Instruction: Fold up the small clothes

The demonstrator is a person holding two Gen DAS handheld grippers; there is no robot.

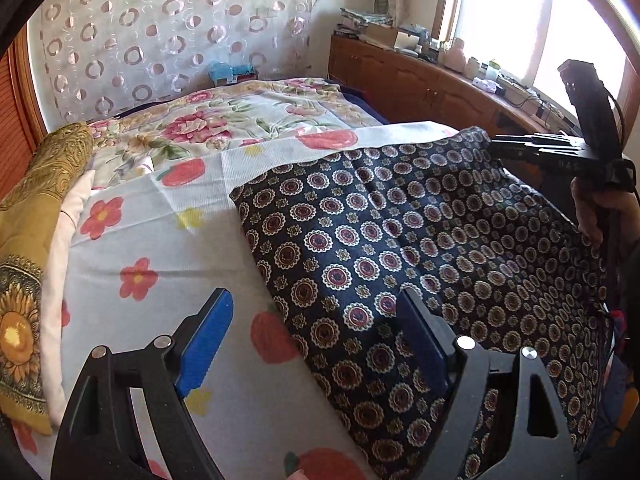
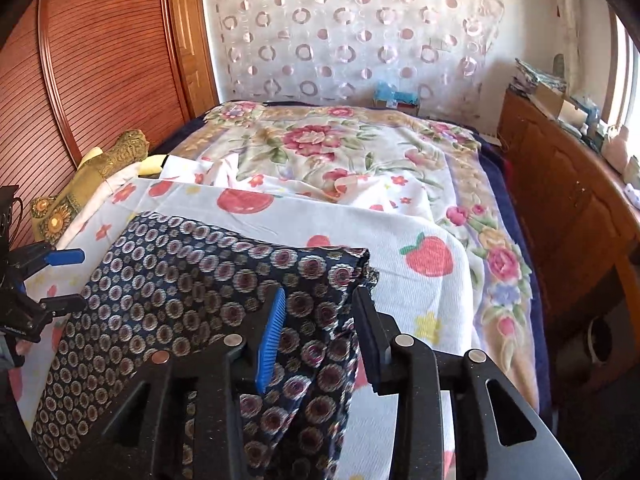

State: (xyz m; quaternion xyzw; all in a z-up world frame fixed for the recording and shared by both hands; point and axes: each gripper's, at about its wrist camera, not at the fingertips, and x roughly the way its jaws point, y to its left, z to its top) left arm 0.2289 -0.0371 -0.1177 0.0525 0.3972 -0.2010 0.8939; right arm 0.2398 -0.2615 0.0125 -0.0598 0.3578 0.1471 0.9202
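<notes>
The dark navy medallion-print cloth (image 2: 168,292) lies spread on the white fruit-print sheet (image 1: 168,240) over the bed. Left gripper (image 1: 316,340) – jaws wide, empty, straddling its edge. Right gripper (image 2: 320,336) – jaws partly parted, fabric loose between them.

Dark navy garment (image 1: 420,240), medallion print, spread on the bed.

Small; navy ground with rows of round rosettes in cream, gold and maroon, little gold florets between. Laid mostly flat on a white sheet (image 1: 160,240) printed with red fruit and flowers, upper edge running straight, left edge slanting down toward the camera in the left wrist view. Shallow creases through the middle. Far right corner (image 2: 356,258) bunched and folded over (layers stacked, count unclear). Below that corner, right edge rumpled, a loose fold hanging in the right wrist view. Near edge hidden at the bottom of both views.
</notes>
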